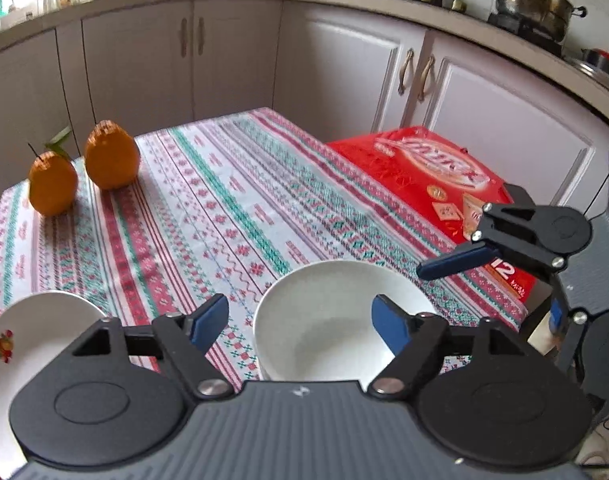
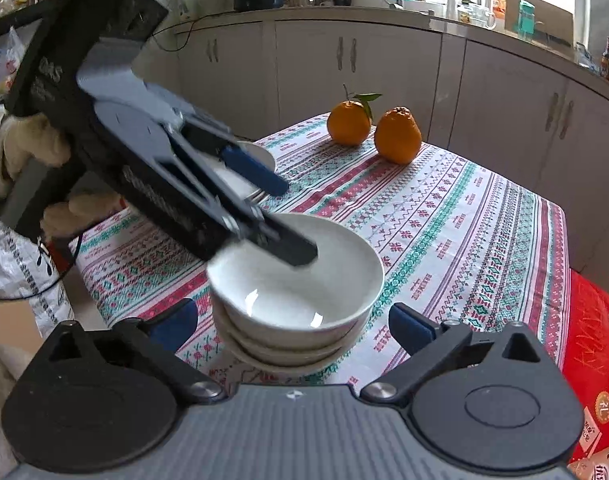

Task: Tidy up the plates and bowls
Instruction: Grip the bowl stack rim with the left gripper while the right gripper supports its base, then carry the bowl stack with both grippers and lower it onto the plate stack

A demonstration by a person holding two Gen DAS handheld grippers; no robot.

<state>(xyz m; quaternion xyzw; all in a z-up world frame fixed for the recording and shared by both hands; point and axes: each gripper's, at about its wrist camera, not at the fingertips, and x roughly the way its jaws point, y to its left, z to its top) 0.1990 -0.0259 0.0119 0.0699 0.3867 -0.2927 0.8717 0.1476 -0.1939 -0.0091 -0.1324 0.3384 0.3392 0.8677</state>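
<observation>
At the lower centre of the frame, the right gripper (image 2: 292, 324) stands wide open around stacked white bowls (image 2: 296, 280), pads clear. The left gripper (image 1: 300, 320) is open too, one finger (image 1: 388, 328) over the top bowl.

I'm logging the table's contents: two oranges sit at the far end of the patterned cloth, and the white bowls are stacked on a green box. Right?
Not quite. The right wrist view shows the stacked white bowls resting directly on the patterned cloth; the two oranges are as you said.
</observation>
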